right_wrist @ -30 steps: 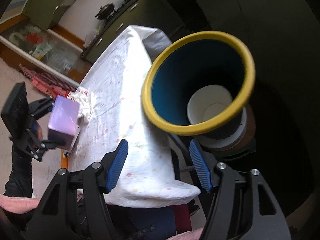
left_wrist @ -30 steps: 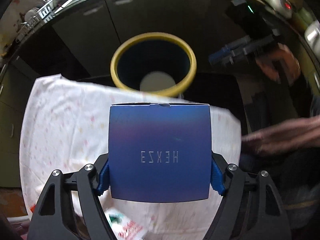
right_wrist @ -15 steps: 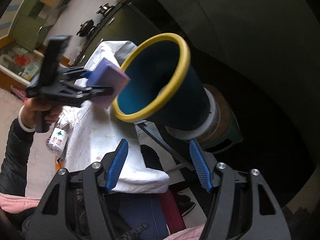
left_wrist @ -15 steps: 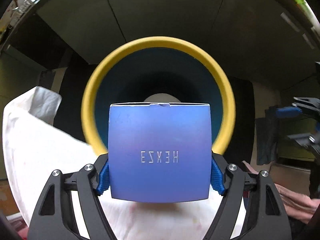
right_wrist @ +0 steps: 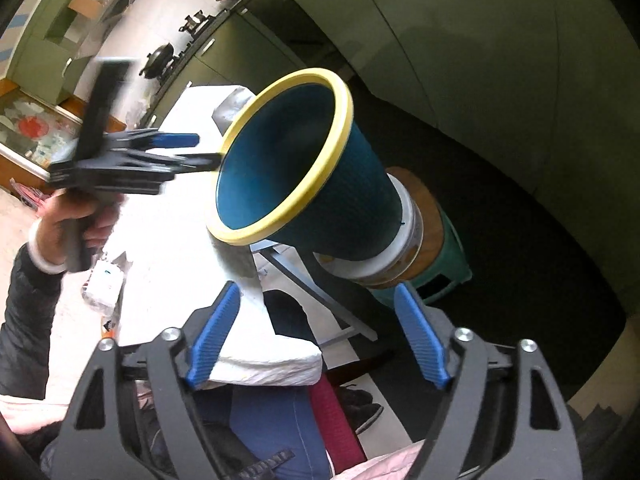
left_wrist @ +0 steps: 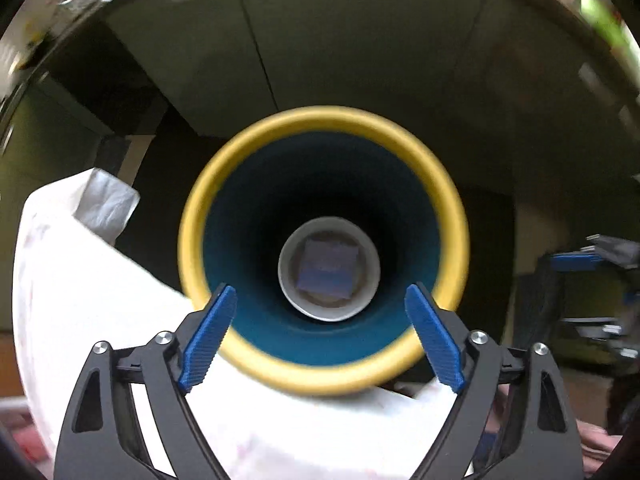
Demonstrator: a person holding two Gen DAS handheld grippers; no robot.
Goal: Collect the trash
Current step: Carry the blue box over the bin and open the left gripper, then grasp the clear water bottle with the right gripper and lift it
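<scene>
**Box is in the bin, but the bin could tip**

The left gripper (left_wrist: 320,334) is right over the mouth of the trash bin (left_wrist: 452,208). Its 2 jaws are opening and nothing is between them. The blue box (left_wrist: 326,270) lies way down at the white bottom of the bin. It looks blurry, so I cannot tell if it is lying flat or on a tilt.

The right gripper (right_wrist: 316,338) is off to the side of the bin. Its jaws are opening too, and they hold nothing.

What could go wrong?

- The bin is tall and skinny at the bottom. It stands on a little green stool (right_wrist: 448,256). I think a bump on the yellow rim from the left gripper could knock it over, and the trash would spill out.
- The bin stands just beside the table with the white cloth (left_wrist: 92,300). If a gripper catches the cloth, the cloth could slide and pull things off.
- In the right view, a small white and green packet (right_wrist: 102,288) lies by the left hand (right_wrist: 70,222). It looks like more trash. If nobody picks it up, the job is not done.
- The 2 grippers are near each other by the bin. They could bang together if both go for it at once.
</scene>
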